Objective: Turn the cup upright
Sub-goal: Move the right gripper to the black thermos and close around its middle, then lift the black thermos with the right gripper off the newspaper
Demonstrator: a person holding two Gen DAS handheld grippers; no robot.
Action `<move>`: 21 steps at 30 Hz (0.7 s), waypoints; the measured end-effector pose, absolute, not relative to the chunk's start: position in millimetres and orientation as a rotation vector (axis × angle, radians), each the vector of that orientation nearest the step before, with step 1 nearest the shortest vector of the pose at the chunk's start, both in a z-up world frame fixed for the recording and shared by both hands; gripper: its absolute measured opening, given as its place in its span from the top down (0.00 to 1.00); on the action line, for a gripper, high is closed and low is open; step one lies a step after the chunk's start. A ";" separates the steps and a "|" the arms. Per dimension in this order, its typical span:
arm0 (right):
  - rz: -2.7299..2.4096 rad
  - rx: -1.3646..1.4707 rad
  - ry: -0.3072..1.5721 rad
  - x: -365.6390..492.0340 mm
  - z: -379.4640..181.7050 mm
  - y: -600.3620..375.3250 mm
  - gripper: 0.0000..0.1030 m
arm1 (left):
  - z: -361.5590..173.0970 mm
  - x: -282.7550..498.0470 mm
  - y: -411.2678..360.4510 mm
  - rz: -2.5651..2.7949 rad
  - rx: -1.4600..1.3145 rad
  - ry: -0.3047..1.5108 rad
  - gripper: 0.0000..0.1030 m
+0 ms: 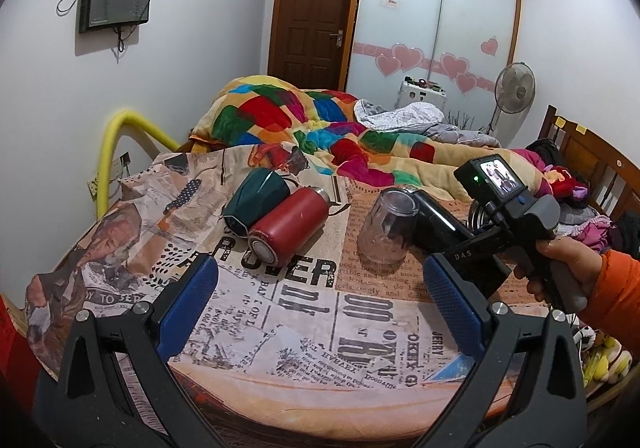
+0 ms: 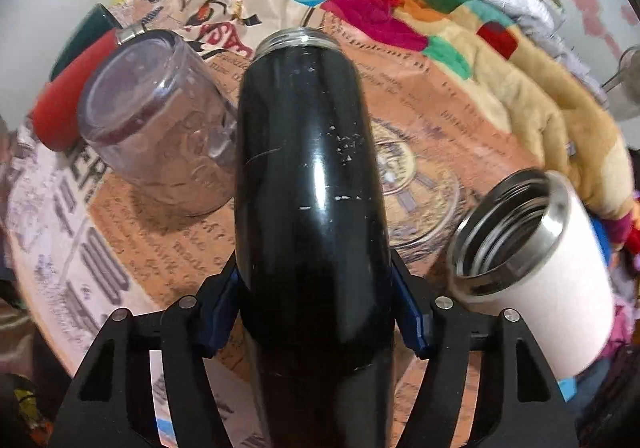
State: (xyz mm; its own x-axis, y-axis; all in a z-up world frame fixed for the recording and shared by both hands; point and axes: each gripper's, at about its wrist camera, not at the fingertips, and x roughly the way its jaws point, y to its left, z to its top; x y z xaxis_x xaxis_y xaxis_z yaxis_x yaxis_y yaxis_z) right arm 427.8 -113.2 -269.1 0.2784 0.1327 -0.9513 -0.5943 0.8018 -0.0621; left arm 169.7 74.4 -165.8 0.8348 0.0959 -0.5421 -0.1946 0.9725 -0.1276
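Note:
My right gripper [image 2: 314,312] is shut on a glossy black flask [image 2: 312,184], which lies along the fingers with its threaded steel mouth pointing away, above the table; it also shows in the left wrist view [image 1: 436,226]. A clear glass cup [image 1: 386,226] stands upside down on the newspaper-print cloth just left of the flask; it also shows in the right wrist view [image 2: 160,124]. A red flask [image 1: 286,226] and a dark green cup [image 1: 256,202] lie on their sides further left. A white steel-lined cup [image 2: 536,268] stands upright at the right. My left gripper [image 1: 320,296] is open and empty near the front edge.
The cloth-covered table [image 1: 280,328] butts against a bed with a patchwork quilt [image 1: 320,120]. A yellow padded rail [image 1: 116,144] curves at the left. A standing fan [image 1: 512,88] and a wooden headboard [image 1: 592,160] are at the right.

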 end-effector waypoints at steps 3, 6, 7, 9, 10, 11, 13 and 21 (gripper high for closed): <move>0.508 -0.445 1.189 421.5 -270.2 -113.5 0.40 | -162.4 168.4 73.8 0.153 -0.178 0.557 0.00; 0.506 -0.423 1.187 414.0 -269.6 -116.7 0.40 | -158.6 166.1 74.1 0.154 -0.174 0.548 0.00; 0.504 -0.419 1.185 411.9 -268.5 -117.6 0.40 | -156.6 164.8 74.2 0.156 -0.173 0.544 0.00; 0.502 -0.412 1.173 407.6 -264.0 -120.7 0.40 | -154.1 161.9 74.2 0.157 -0.173 0.538 0.00; 0.500 -0.405 1.166 405.4 -260.8 -122.5 0.40 | -152.6 160.4 74.2 0.158 -0.173 0.534 0.00; 0.500 -0.398 1.159 403.9 -256.9 -125.8 0.40 | -151.4 159.3 73.0 0.159 -0.173 0.532 0.00; 0.501 -0.383 1.143 400.0 -247.9 -129.8 0.40 | -147.9 156.8 71.6 0.161 -0.170 0.526 0.00; 0.506 -0.352 1.020 377.3 -192.8 -139.7 0.40 | -130.5 141.4 65.9 0.163 -0.161 0.481 0.00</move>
State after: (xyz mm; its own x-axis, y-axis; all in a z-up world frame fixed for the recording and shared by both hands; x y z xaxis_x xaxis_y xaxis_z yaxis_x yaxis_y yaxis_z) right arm 377.3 -139.7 -192.8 0.4251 0.2348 -0.8742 -0.5537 0.8314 -0.0459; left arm 141.4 65.9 -130.5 0.8739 0.1173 -0.4717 -0.1928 0.9745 -0.1148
